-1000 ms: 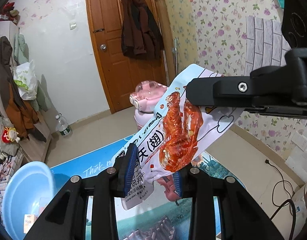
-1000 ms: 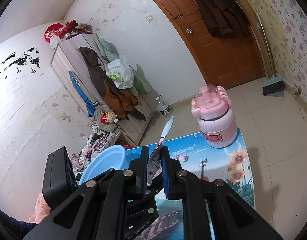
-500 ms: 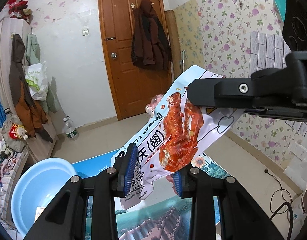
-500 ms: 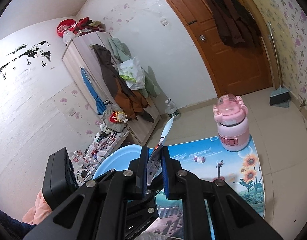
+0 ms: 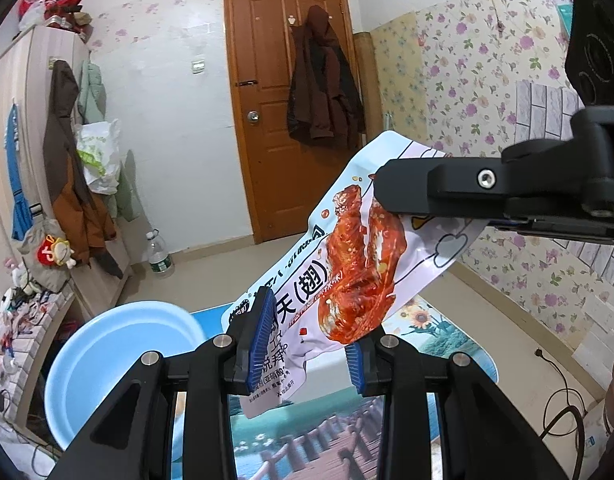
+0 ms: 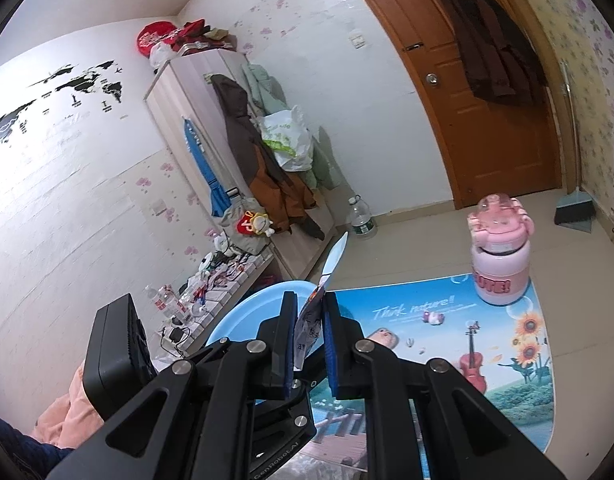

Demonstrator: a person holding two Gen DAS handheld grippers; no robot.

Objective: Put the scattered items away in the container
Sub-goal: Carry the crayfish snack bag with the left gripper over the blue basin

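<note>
aloft, snack packet [image 5: 347,276] pinched in right gripper [image 6: 310,344], between spread left gripper [image 5: 307,344] pads

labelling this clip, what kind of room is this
Most likely a lived-in bedroom at home. A wardrobe draped with jackets stands along the wall, a brown coat hangs on the wooden door, and floral wallpaper covers one side.

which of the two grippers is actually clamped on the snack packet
The right gripper: its blue pads pinch the snack packet edge-on. The left gripper stands open, the packet only hanging between its pads.
</note>
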